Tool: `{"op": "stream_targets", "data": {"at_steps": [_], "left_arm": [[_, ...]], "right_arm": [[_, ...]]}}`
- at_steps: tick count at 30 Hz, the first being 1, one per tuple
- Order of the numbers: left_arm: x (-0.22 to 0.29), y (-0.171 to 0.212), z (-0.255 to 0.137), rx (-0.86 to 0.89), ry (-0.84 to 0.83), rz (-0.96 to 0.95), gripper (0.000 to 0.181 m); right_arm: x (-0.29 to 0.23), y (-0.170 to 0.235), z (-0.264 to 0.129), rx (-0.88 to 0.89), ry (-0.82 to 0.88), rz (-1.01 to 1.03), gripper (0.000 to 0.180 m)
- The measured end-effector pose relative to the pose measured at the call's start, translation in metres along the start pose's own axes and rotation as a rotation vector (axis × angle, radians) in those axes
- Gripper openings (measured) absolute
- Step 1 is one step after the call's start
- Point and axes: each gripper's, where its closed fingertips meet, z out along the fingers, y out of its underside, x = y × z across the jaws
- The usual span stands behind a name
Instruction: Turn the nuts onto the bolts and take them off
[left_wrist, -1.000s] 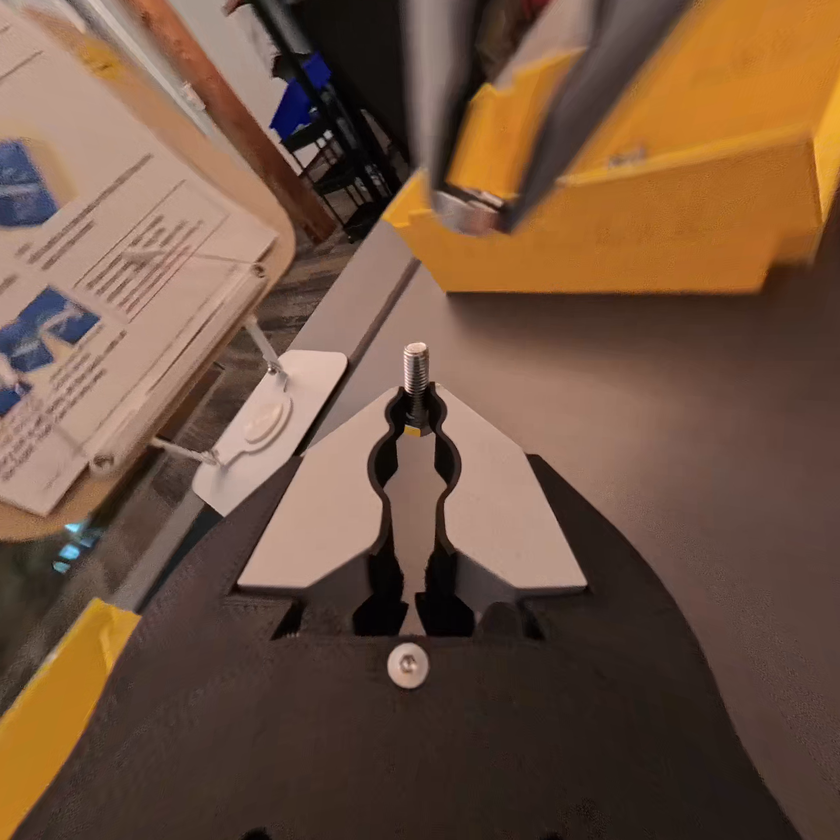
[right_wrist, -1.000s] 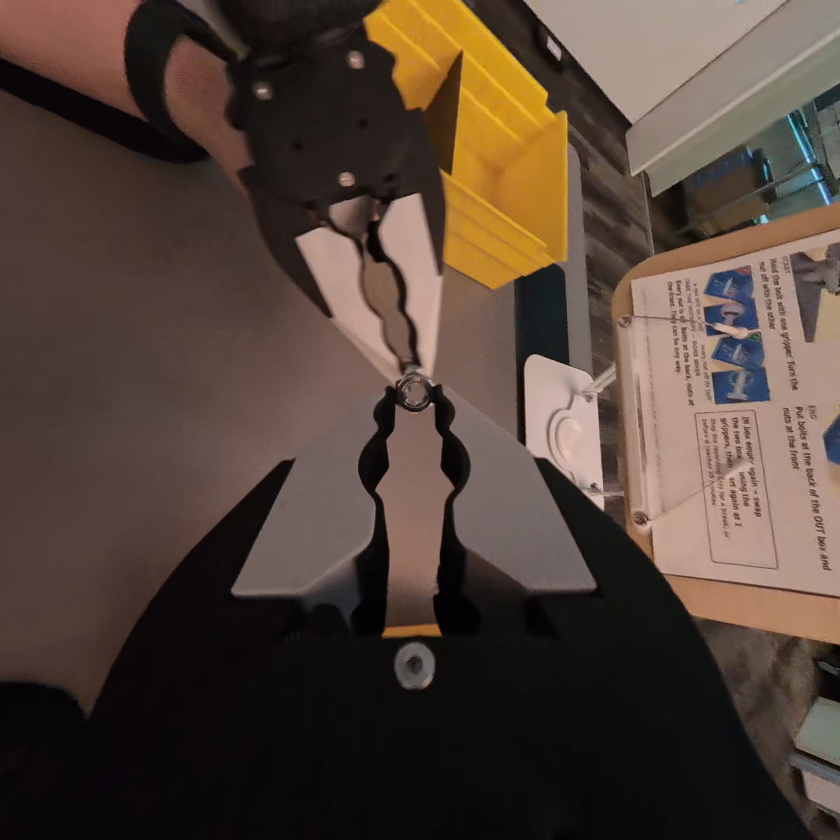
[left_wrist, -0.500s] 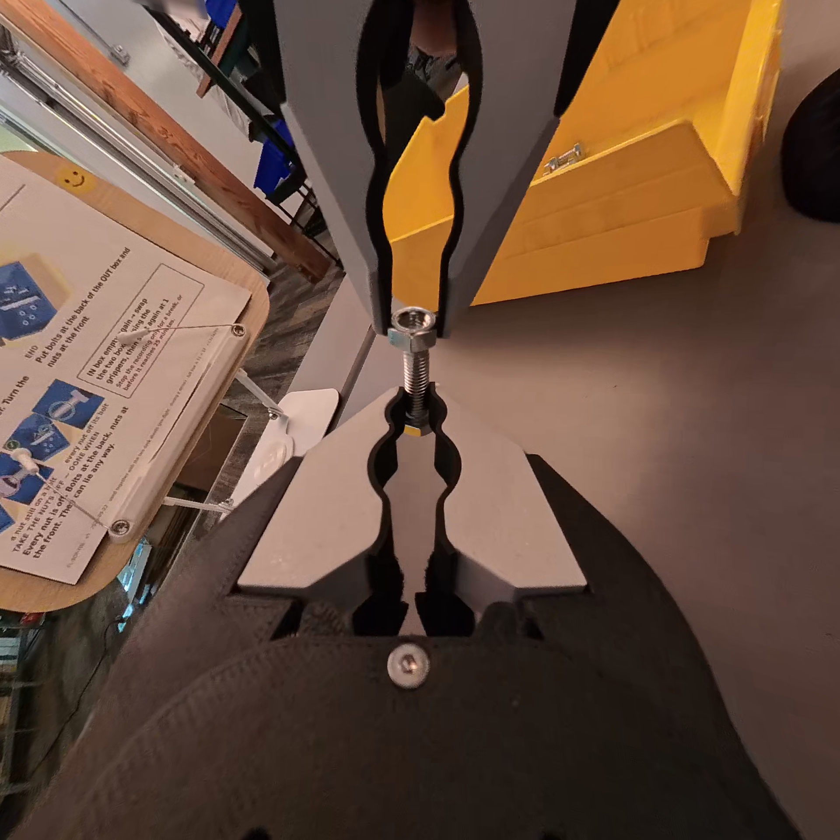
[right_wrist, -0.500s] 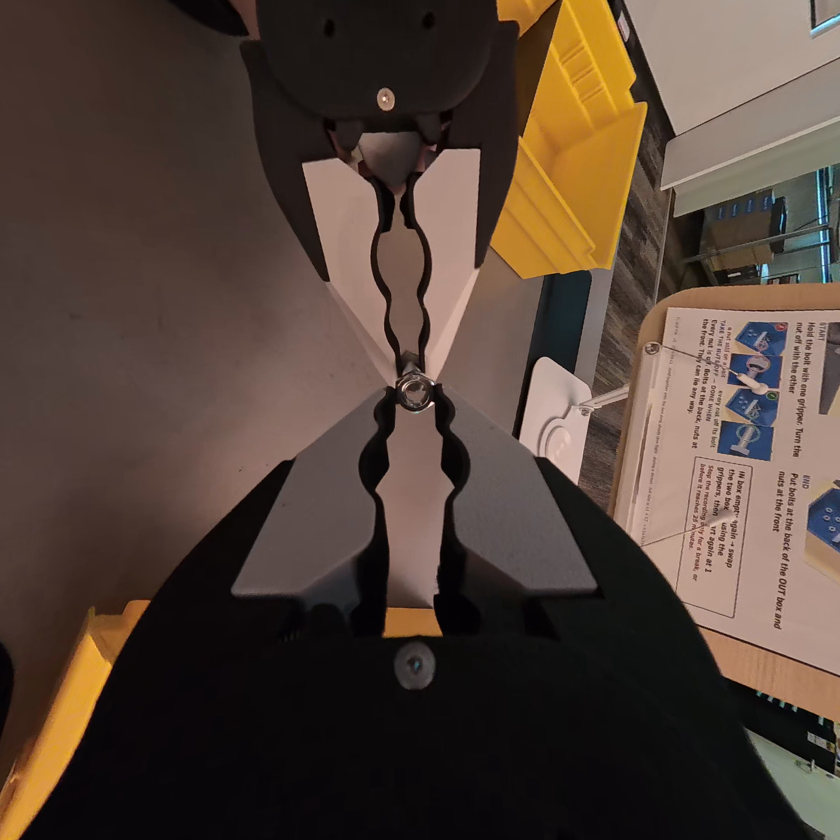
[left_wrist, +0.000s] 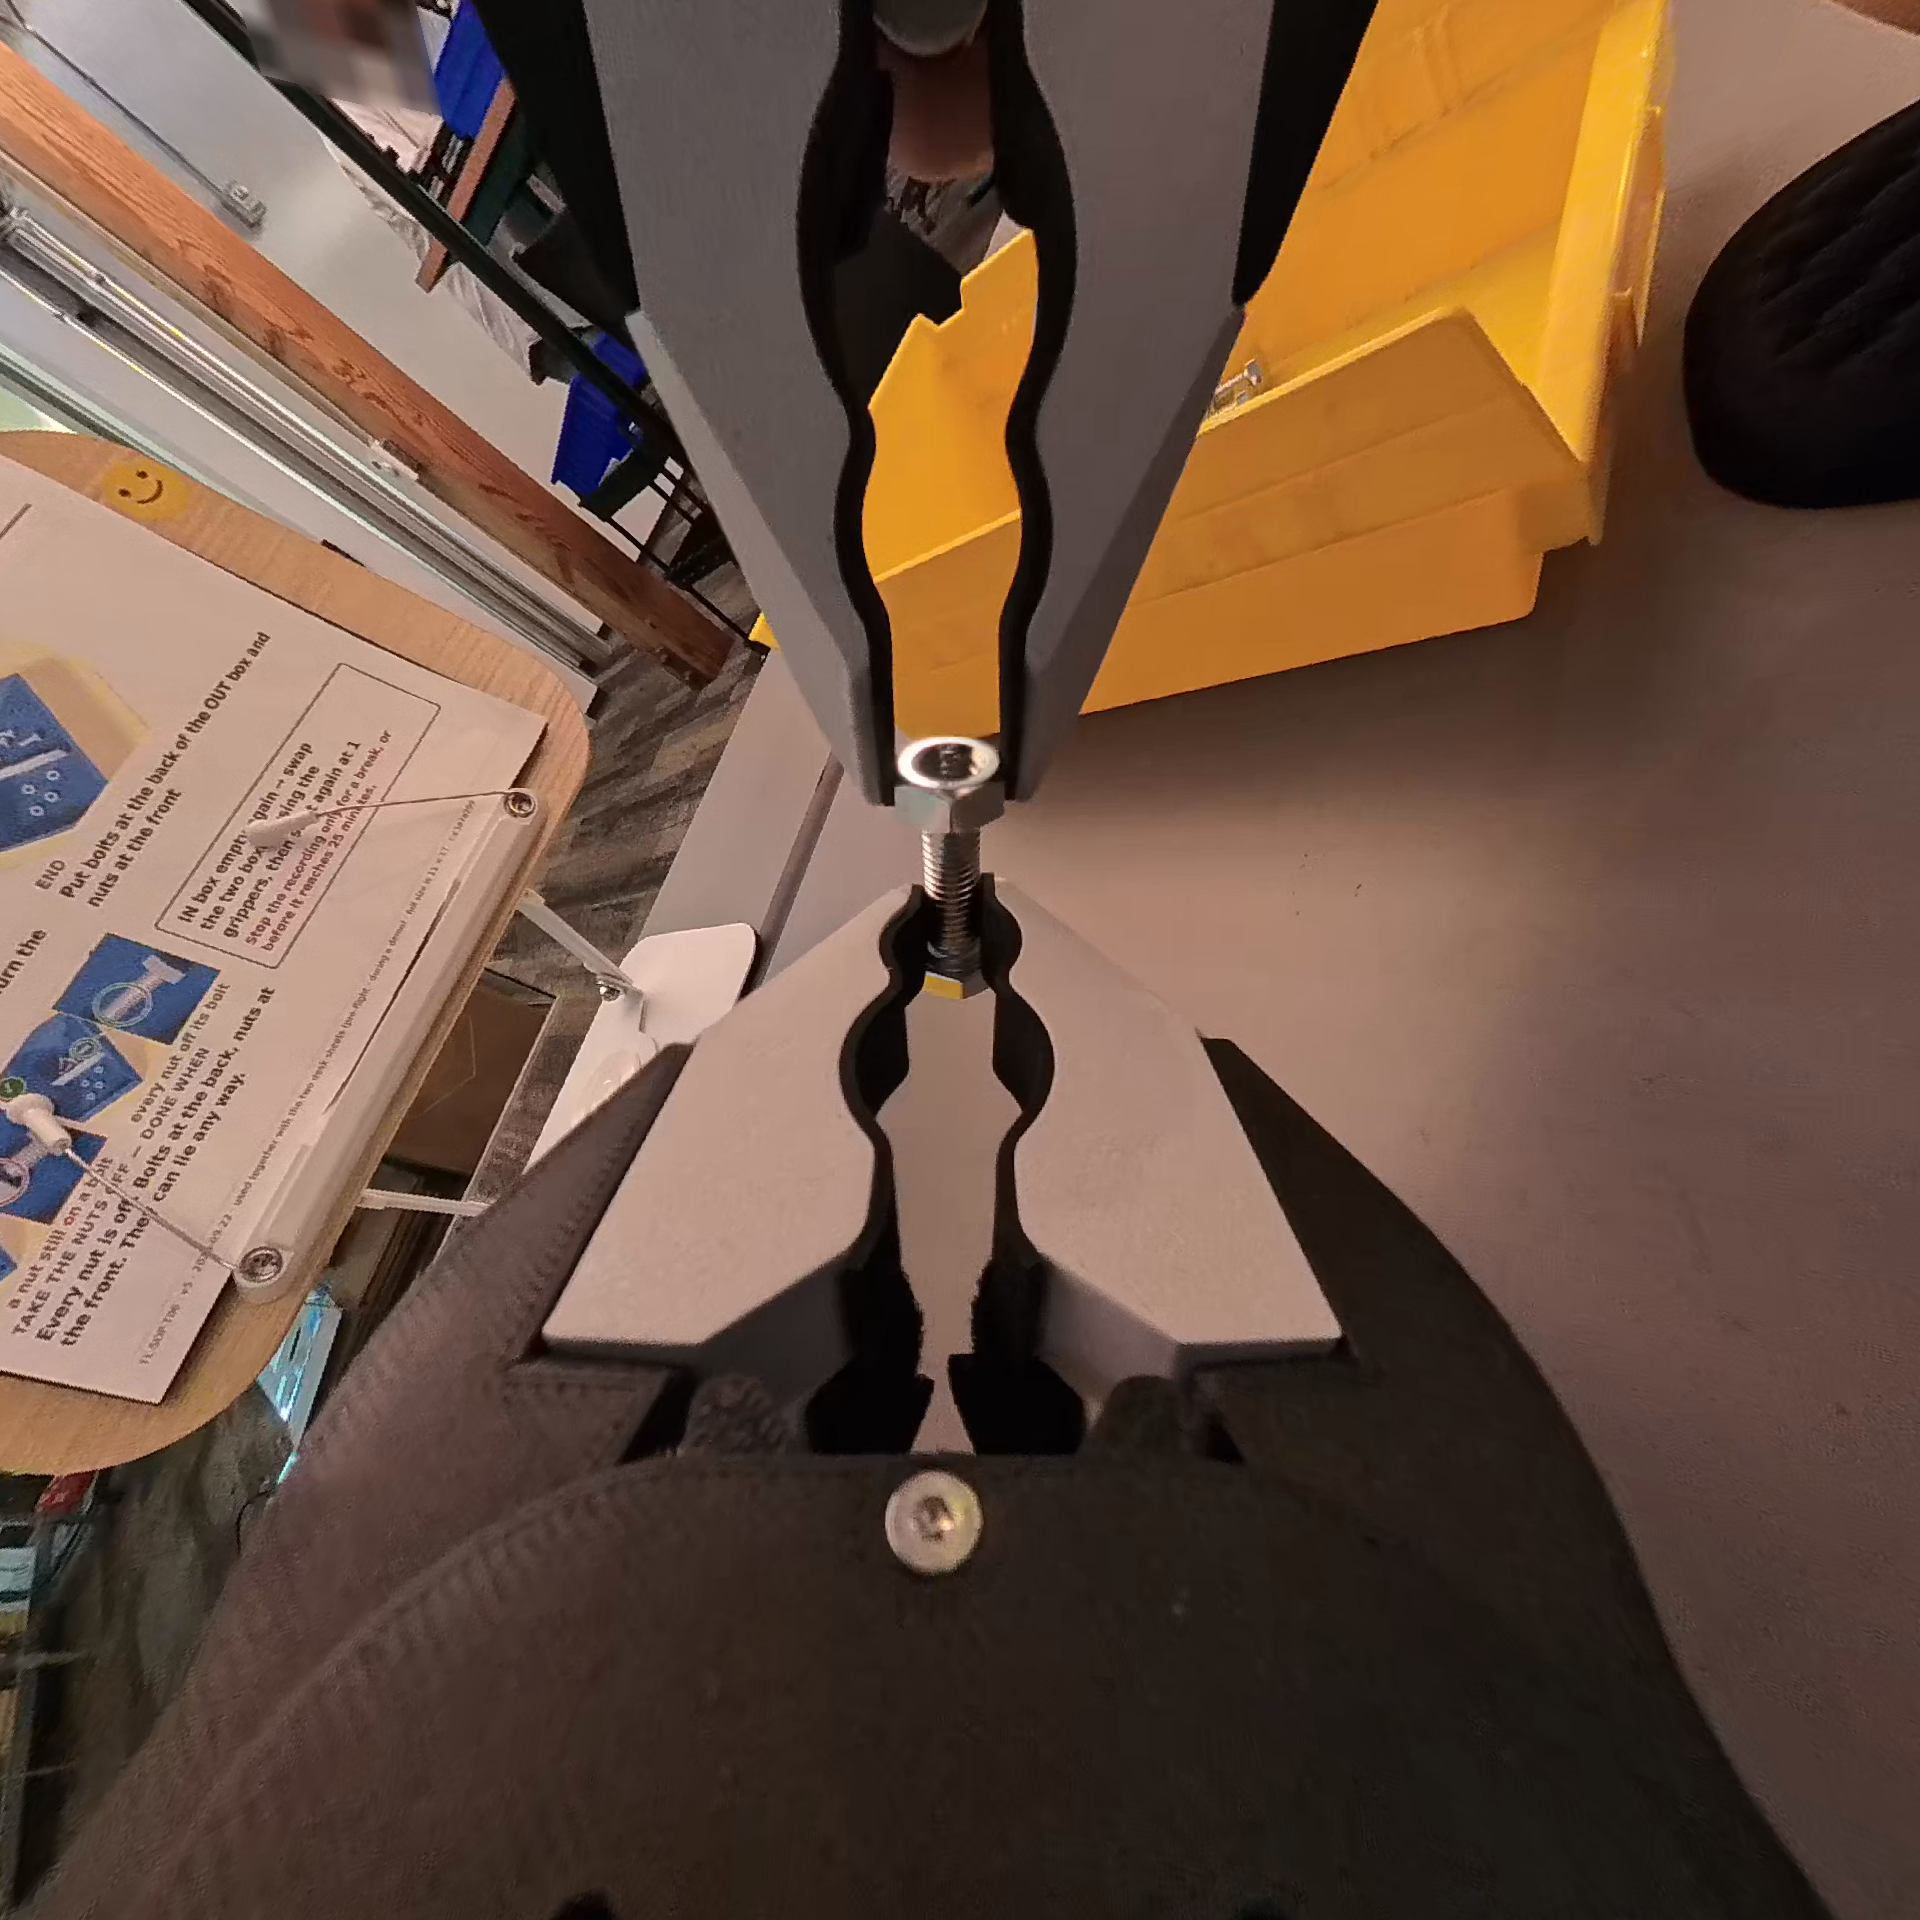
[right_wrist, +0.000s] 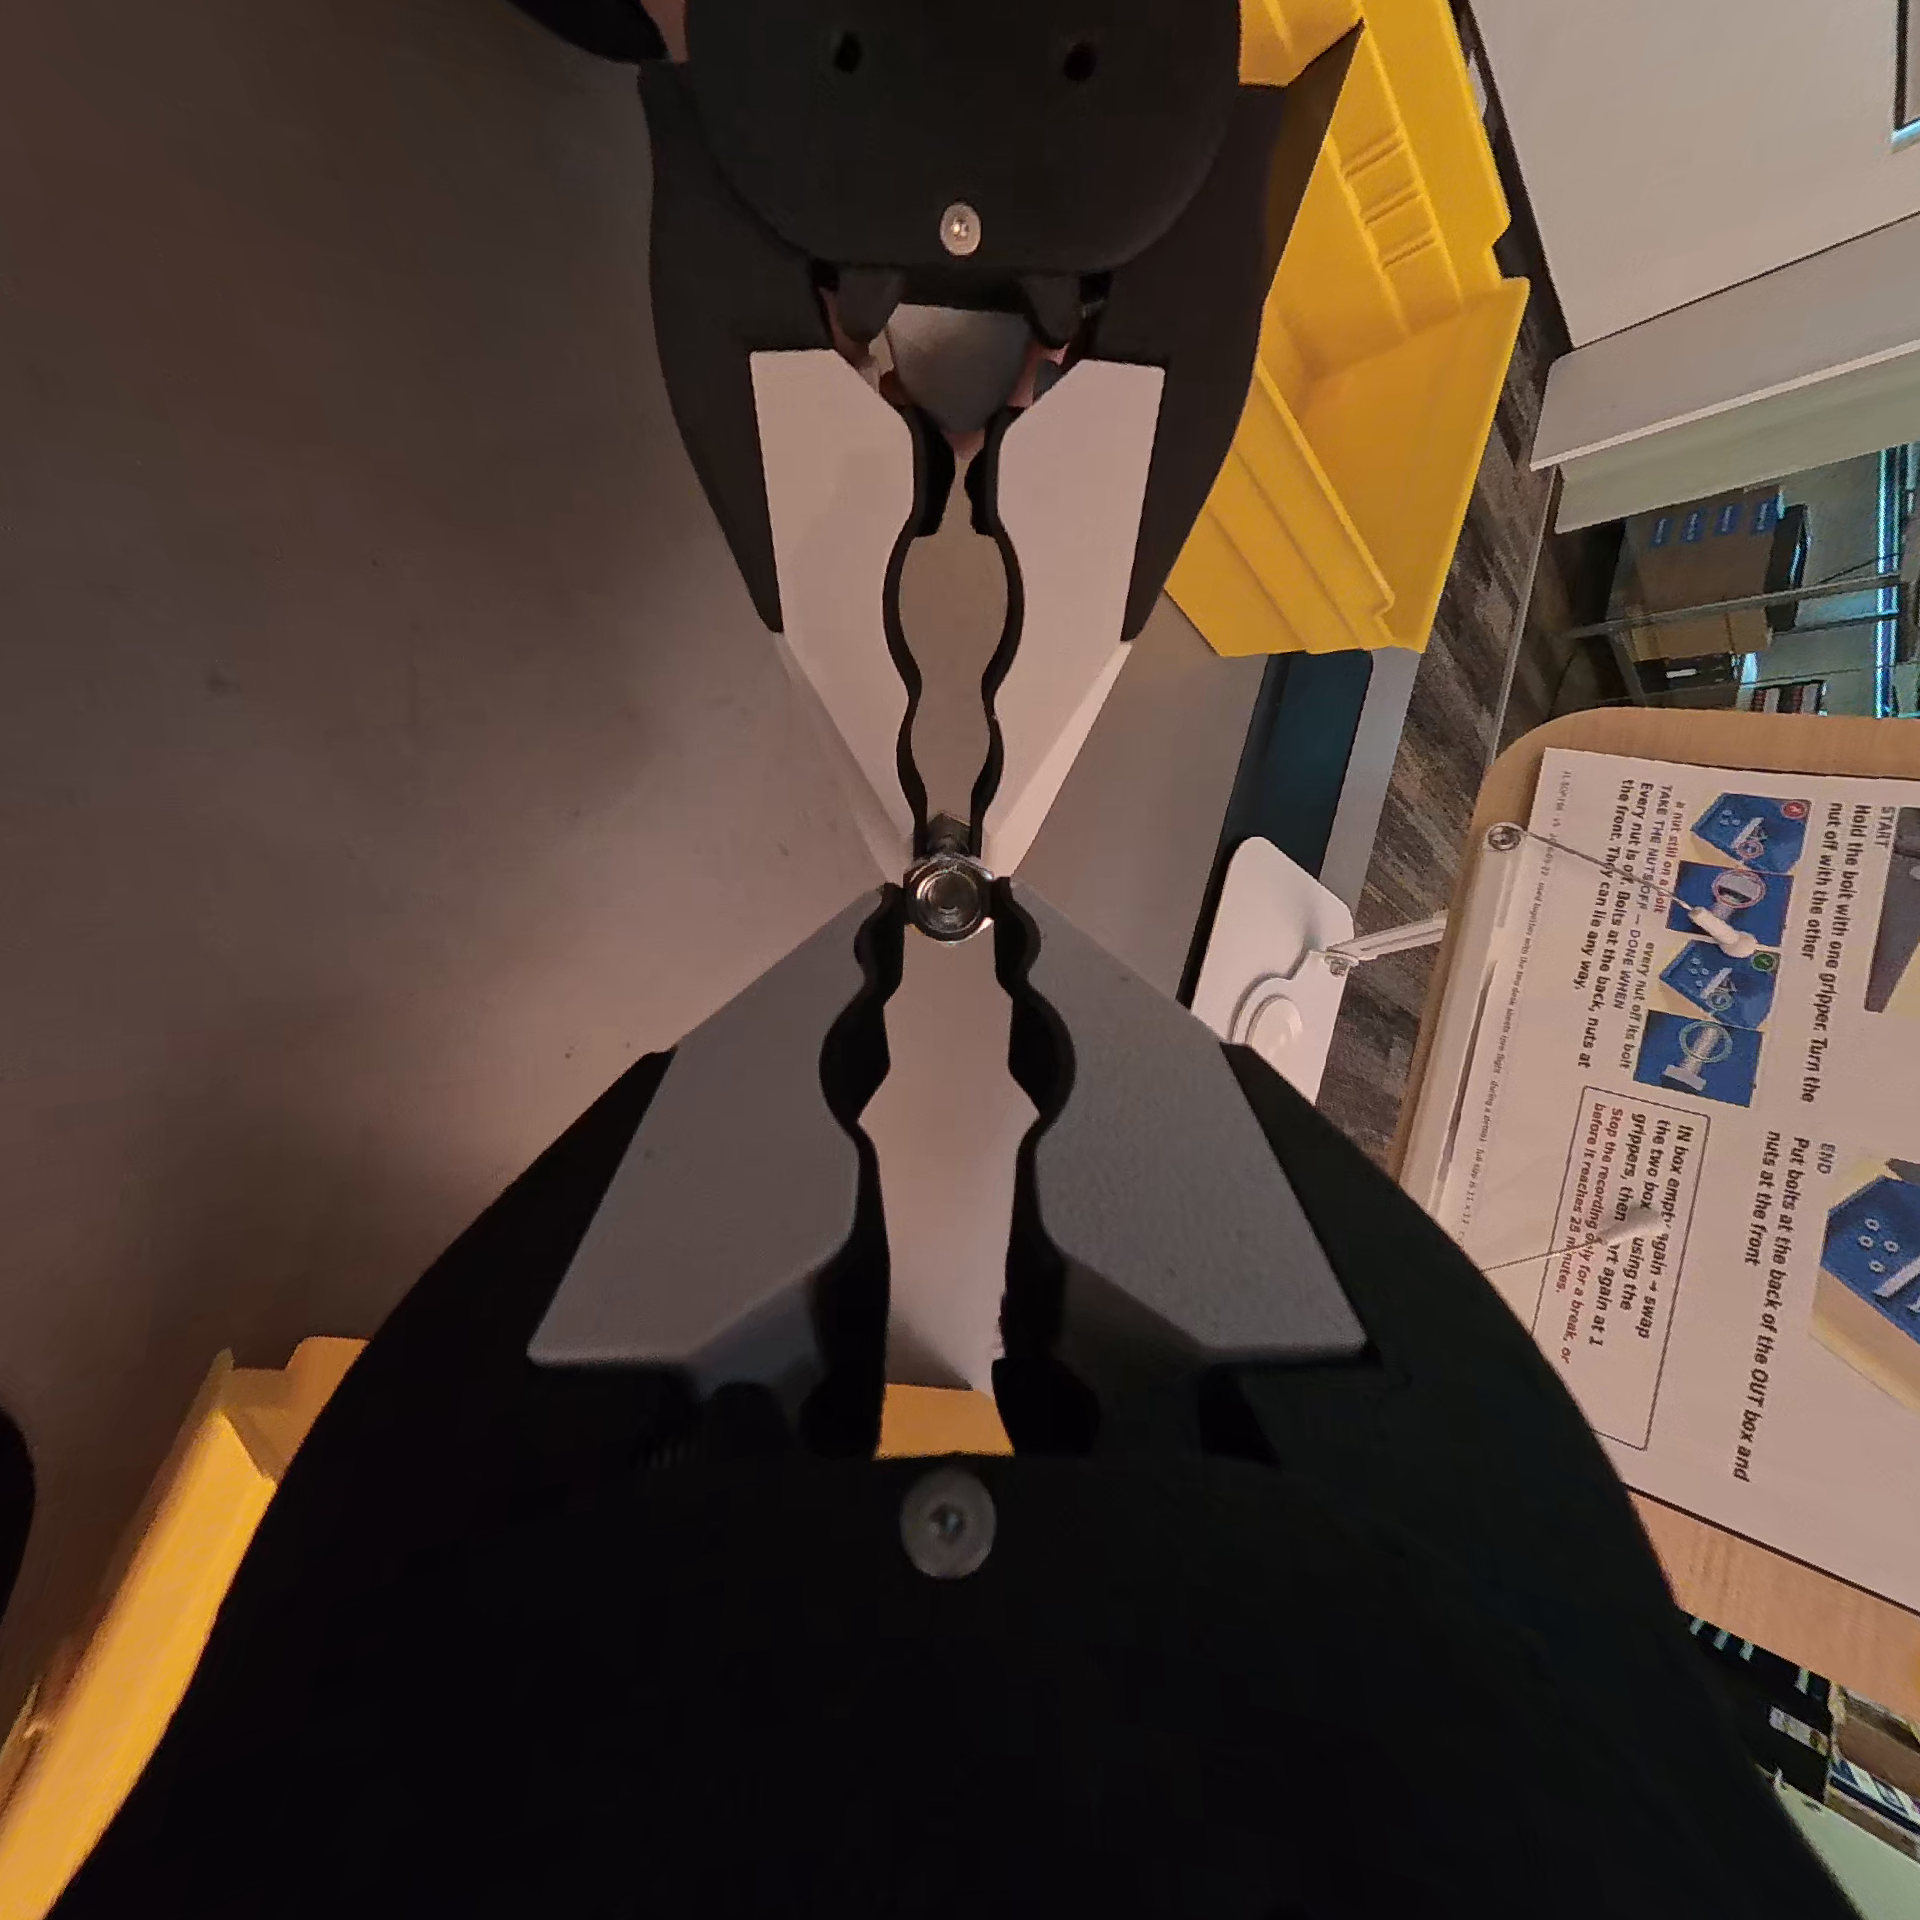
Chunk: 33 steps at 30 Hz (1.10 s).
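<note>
Two grippers tip to tip above the table (left_wrist: 1455, 935); left gripper (left_wrist: 951, 914) clamped on bolt (left_wrist: 948, 883), shank pointing straight away; right gripper (right_wrist: 943, 914) pinching nut (right_wrist: 943, 902) on the bolt's far end, axes lined up for turning.

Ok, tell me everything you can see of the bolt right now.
The bolt is a small, shiny, silver-coloured metal piece with a threaded shank. It lies in line with the left gripper, whose fingertips are shut on its lower shank, the head sitting just behind them. Its far end is seated in the hex nut, which the right gripper pinches. A short stretch of bare thread shows between the two grippers. It is held in the air above the grey table. From the right wrist view only its tip shows through the nut.
</note>
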Motion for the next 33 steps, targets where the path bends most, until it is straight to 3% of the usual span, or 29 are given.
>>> {"op": "stream_targets", "data": {"at_steps": [7,17,33], "left_arm": [[0.002,-0.007,-0.005,0.048,0.036,-0.032,0.007],[-0.002,0.003,0.0,-0.034,-0.007,0.001,0.007],[0.01,0.016,0.006,-0.111,0.078,-0.008,0.008]], "right_arm": [[0.0,-0.006,-0.005,0.033,-0.002,0.011,0.016],[0.002,0.003,0.005,-0.049,-0.015,0.116,0.016],[-0.009,0.012,0.015,-0.173,-0.018,-0.049,0.016]]}}
